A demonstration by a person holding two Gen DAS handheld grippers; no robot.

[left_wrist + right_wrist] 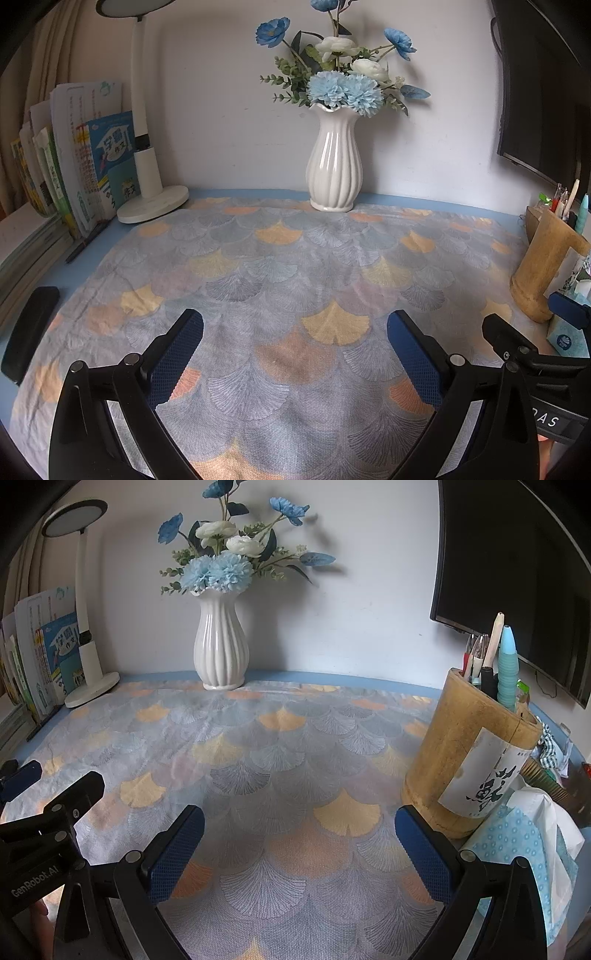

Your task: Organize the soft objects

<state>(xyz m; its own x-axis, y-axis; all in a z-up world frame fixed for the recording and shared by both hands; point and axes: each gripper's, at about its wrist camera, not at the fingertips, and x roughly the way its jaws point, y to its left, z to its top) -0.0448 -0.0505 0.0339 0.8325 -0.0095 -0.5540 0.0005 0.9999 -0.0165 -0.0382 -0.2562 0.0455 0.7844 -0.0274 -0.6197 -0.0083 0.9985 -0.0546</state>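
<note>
A thin cloth (280, 280) printed with grey, yellow and orange fan shapes lies spread flat over the blue desk, and it fills the middle of the right wrist view too (280, 753). My left gripper (295, 332) hovers over its near part, open, with nothing between the blue pads. My right gripper (299, 830) is open as well, above the cloth's near right part and empty. The right gripper shows at the right edge of the left wrist view (517, 343). The left gripper appears at the left edge of the right wrist view (48, 801).
A white ribbed vase (334, 166) of blue and white flowers stands at the back on the cloth's far edge. A white desk lamp (153, 199) and books (85, 166) are back left. A bamboo pen holder (469, 760), tissue pack (524, 849) and wall monitor (517, 572) are right.
</note>
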